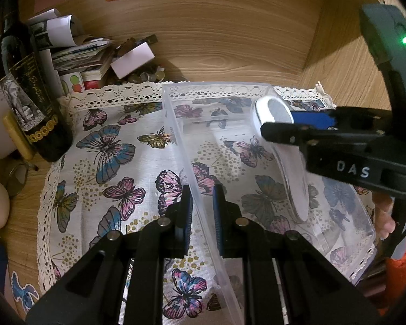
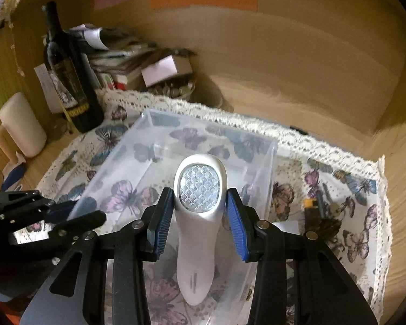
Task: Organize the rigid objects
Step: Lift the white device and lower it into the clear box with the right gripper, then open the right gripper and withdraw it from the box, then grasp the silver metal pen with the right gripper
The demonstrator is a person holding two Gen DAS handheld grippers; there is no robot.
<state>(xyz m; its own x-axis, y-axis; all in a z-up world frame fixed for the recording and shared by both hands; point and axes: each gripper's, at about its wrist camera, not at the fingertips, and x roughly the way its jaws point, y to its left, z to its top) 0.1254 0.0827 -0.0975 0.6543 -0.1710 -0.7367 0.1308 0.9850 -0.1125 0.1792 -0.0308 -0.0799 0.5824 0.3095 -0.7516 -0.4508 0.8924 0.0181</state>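
A clear plastic bin [image 1: 176,124] [image 2: 273,151] stands on a butterfly-print cloth [image 1: 108,149] [image 2: 346,230]. My left gripper [image 1: 203,203] is shut on the bin's left wall, one pad on each side. My right gripper [image 2: 200,205] [image 1: 297,124] is shut on a white handheld device [image 2: 196,233] [image 1: 273,113] with a round textured silver face. It holds the device over the bin's inside, handle pointing down toward the bin floor.
A dark wine bottle [image 1: 27,94] [image 2: 67,73] stands at the cloth's left edge. Behind it lie stacked papers, a white box [image 1: 132,59] and small coins. A cream mug [image 2: 21,124] stands at left. Small dark objects [image 2: 319,211] lie on the cloth right of the bin. Wooden walls enclose the space.
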